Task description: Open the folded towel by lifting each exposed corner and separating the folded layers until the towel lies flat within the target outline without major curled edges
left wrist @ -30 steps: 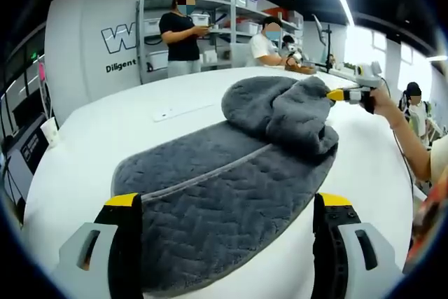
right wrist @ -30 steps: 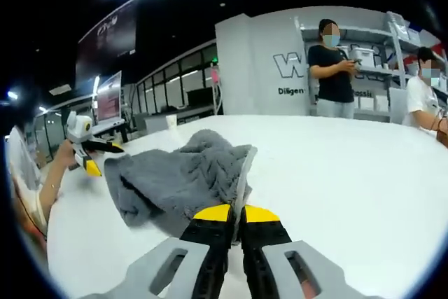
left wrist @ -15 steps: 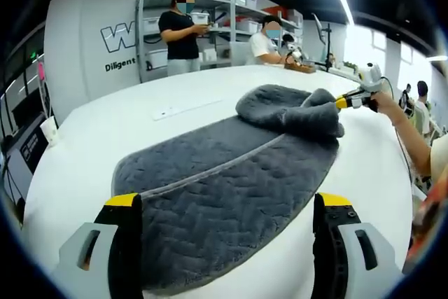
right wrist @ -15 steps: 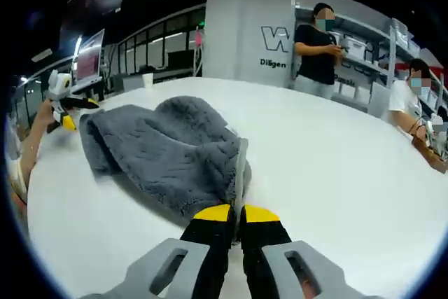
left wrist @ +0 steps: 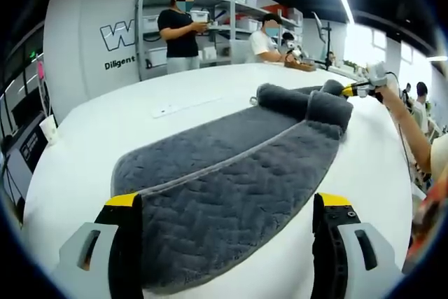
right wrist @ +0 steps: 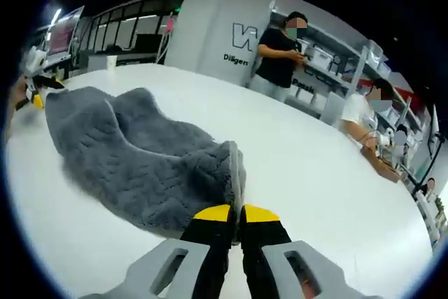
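A grey towel lies stretched along the white table, its far end still folded over in a low roll. My left gripper is open, its jaws wide apart on either side of the towel's near edge. At the far end a hand holds my right gripper against the roll. In the right gripper view the right gripper is shut on the towel's edge, with the towel running away to the left gripper at the far left.
A thin white strip lies on the table left of the towel. One person stands at the shelves and another sits at the table's far side. Bare table surrounds the towel.
My right gripper has pulled the bunched upper layer away towards the far end, so the heap has flattened into a low roll. The left gripper has stayed in place.
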